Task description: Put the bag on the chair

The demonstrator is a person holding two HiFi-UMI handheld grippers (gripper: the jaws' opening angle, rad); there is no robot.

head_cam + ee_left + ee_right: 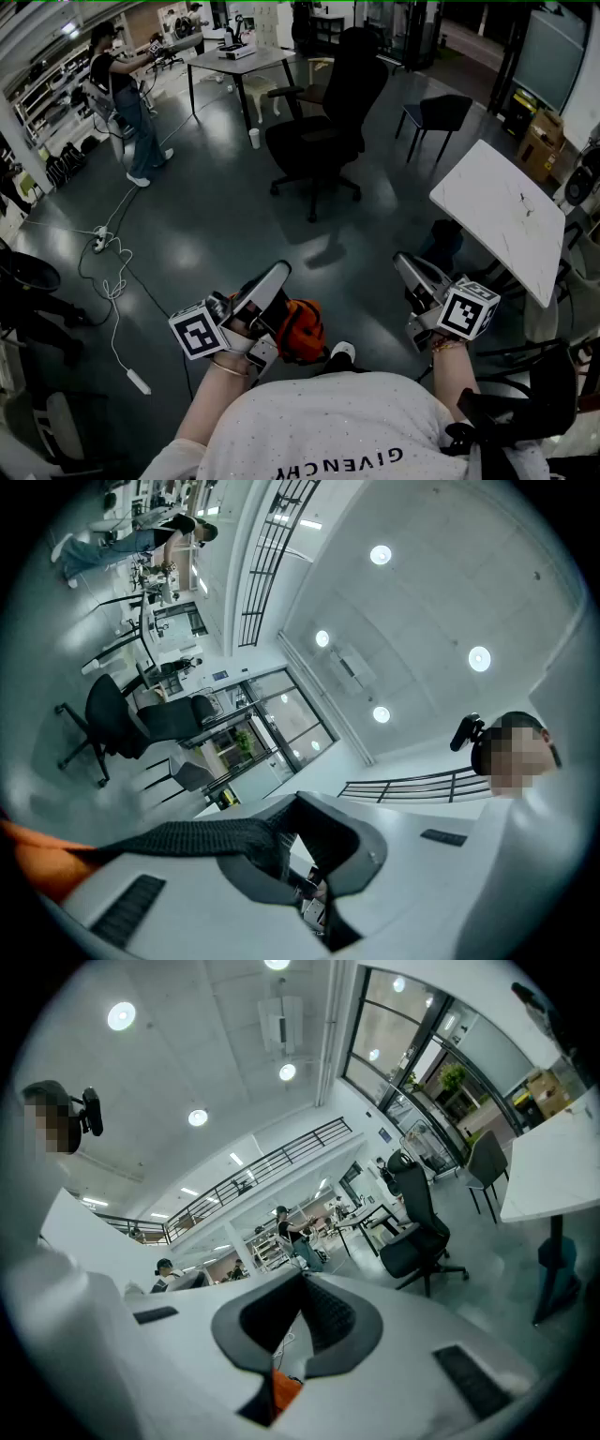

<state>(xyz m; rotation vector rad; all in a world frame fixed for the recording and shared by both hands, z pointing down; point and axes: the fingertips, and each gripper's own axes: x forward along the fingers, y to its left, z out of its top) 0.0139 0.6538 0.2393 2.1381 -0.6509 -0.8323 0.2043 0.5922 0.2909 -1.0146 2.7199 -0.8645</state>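
Pick-up half is looking done: left claw (291, 822) is clamping fully shut on a black woven strap (178, 836), jaws pinching it near their tips. The strap is running off to the left toward the orange bag (302, 330). In the head view the bag is hanging just below that claw, close against the person's front, near edge of scene, clear of the floor.

Right claw (302, 1277) is also sitting closed, tips meeting, nothing between them. Only a sliver of orange is showing through the gap lower down. It is hovering to the right of the bag, apart from it, not helping.

Going outward: grey floor is lying between the person and the black office chair (328, 122), which is standing far centre, well apart from the bag, seat looking free. A smaller dark chair (436, 112) is standing far right, and a white table (502, 216) is sitting at right. Another person (127, 103) is working far left.

Left to do, judging from this: carrying the bag across, lowering it on the seat, then opening the left claw.
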